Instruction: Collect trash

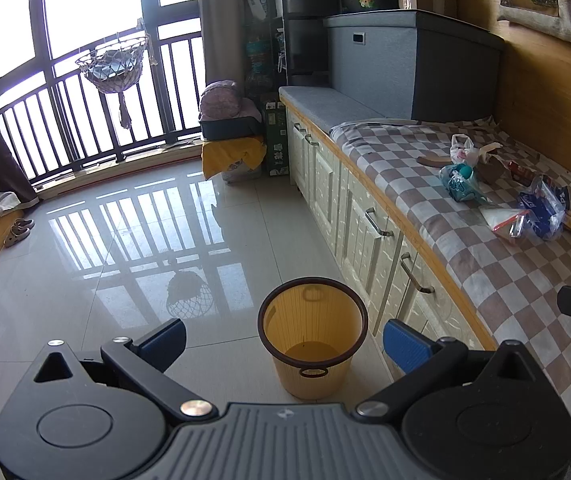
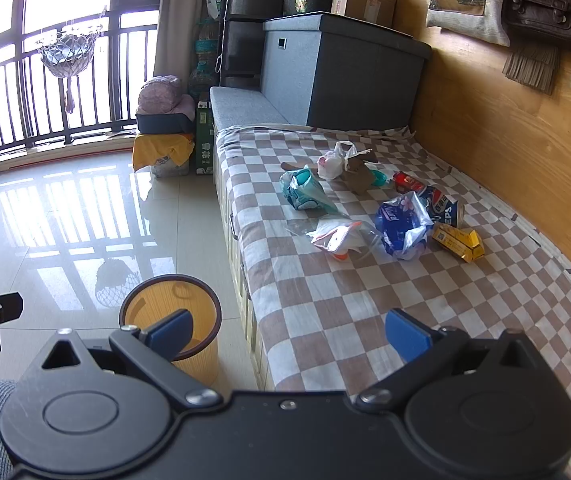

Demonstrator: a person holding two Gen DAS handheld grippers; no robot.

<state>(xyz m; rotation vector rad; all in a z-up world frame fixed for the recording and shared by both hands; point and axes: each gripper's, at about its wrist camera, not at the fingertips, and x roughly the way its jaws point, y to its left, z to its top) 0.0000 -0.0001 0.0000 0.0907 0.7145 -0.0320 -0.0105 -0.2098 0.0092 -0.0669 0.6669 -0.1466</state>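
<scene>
A yellow trash bin [image 1: 312, 336] with a dark rim stands on the tiled floor beside the bench; it also shows in the right wrist view [image 2: 201, 356]. Trash lies on the checkered cloth [image 2: 325, 312]: a teal wrapper [image 2: 303, 190], a clear zip bag [image 2: 339, 236], a blue plastic pack [image 2: 403, 226], a yellow box [image 2: 459, 242], a crushed Pepsi can [image 2: 445, 208], a red can [image 2: 407, 182], a white bag [image 2: 333, 162] and brown paper [image 2: 359, 176]. My left gripper [image 1: 285, 344] is open above the bin. My right gripper [image 2: 289, 332] is open and empty over the cloth's near edge.
Cream cabinet doors with handles [image 1: 377, 224] run under the bench. A grey storage box [image 2: 341, 72] stands at the bench's far end. A wooden wall panel [image 2: 505, 152] lines the right. A stack with a yellow cloth [image 1: 231, 156] sits by the window railing [image 1: 85, 120].
</scene>
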